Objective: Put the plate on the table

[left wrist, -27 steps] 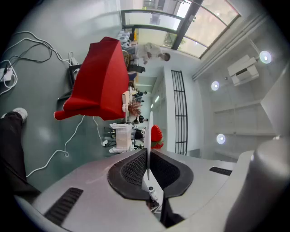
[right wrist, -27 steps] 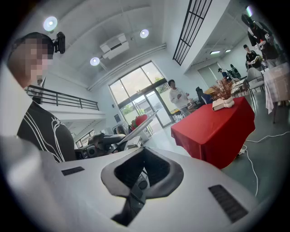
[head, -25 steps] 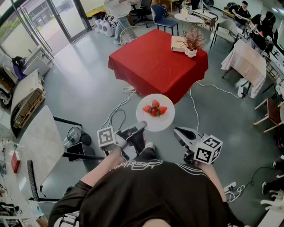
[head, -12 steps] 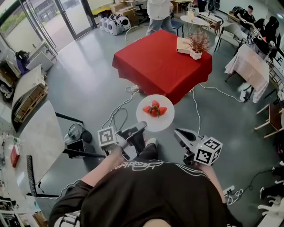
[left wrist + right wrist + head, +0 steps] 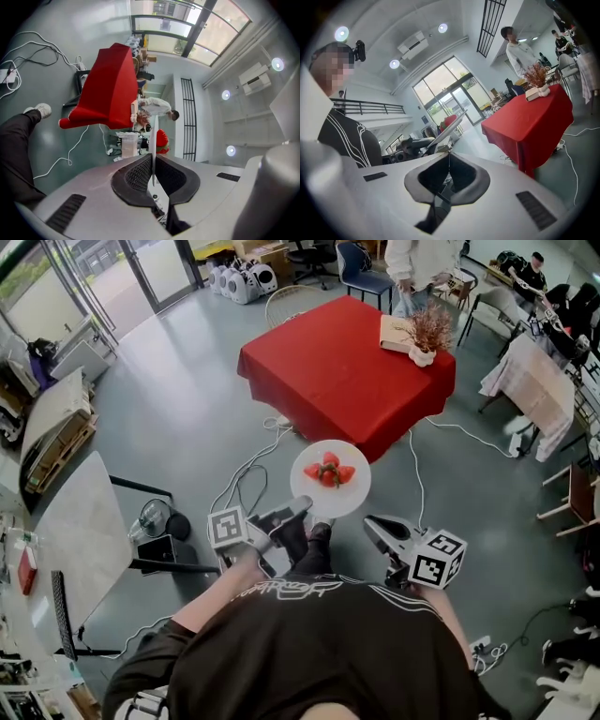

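A white plate (image 5: 314,495) with red strawberries (image 5: 329,472) hangs level over the grey floor, short of the red-clothed table (image 5: 328,371). My left gripper (image 5: 302,510) is shut on the plate's near left rim. In the left gripper view the plate (image 5: 153,136) shows edge-on between the pads, with a strawberry (image 5: 161,139) beside it and the table (image 5: 108,89) beyond. My right gripper (image 5: 367,520) is shut at the plate's near right rim. In the right gripper view its jaws (image 5: 449,155) meet at the plate's edge (image 5: 452,127), and the table (image 5: 529,122) stands to the right.
A potted dry plant (image 5: 429,334) and a flat box (image 5: 396,332) sit on the table's far right corner. A person (image 5: 422,263) stands behind it. Cables (image 5: 248,470) lie on the floor ahead. A grey desk (image 5: 75,531) is at the left, a cloth-covered table (image 5: 530,371) at the right.
Both grippers and the plate have come a little closer to the red table. The person behind the table has walked from left to right.
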{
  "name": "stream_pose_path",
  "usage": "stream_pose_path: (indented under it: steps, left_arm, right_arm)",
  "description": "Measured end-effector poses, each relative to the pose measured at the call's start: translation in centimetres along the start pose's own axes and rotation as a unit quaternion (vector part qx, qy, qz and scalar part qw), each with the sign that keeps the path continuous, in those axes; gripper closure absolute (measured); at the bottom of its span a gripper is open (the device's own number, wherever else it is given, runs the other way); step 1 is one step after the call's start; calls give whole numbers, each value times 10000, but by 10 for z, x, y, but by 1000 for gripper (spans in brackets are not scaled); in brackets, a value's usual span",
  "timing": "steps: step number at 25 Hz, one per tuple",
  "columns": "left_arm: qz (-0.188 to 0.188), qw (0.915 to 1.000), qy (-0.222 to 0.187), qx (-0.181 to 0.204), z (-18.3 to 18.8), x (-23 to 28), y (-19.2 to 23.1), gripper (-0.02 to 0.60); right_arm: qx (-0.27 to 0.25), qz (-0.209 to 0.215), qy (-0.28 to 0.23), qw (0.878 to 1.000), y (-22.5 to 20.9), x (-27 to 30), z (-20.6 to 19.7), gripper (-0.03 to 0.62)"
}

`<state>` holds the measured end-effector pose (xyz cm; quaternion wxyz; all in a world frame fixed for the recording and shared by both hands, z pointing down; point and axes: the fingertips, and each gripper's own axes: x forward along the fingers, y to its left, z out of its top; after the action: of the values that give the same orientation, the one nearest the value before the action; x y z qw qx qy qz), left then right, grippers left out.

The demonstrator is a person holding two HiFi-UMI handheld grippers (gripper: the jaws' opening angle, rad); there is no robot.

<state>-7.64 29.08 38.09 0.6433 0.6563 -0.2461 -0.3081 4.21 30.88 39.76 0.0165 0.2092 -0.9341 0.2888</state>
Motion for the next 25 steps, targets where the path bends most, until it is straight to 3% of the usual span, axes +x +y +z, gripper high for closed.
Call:
stream_pose_path:
  steps: [11, 20, 25]
  left_arm:
    - [59, 9996, -21, -258, 110, 74, 14, 561]
    - [97, 9992, 238, -317, 237, 170, 1, 561]
    - [217, 9984, 430, -306, 276, 195, 20, 561]
  right_arm:
    - [241, -128, 69, 9996, -92, 74, 61, 586]
    - [391, -448, 134, 9981, -182, 151, 155, 586]
    - [457, -645, 62, 9968, -214, 175, 171, 586]
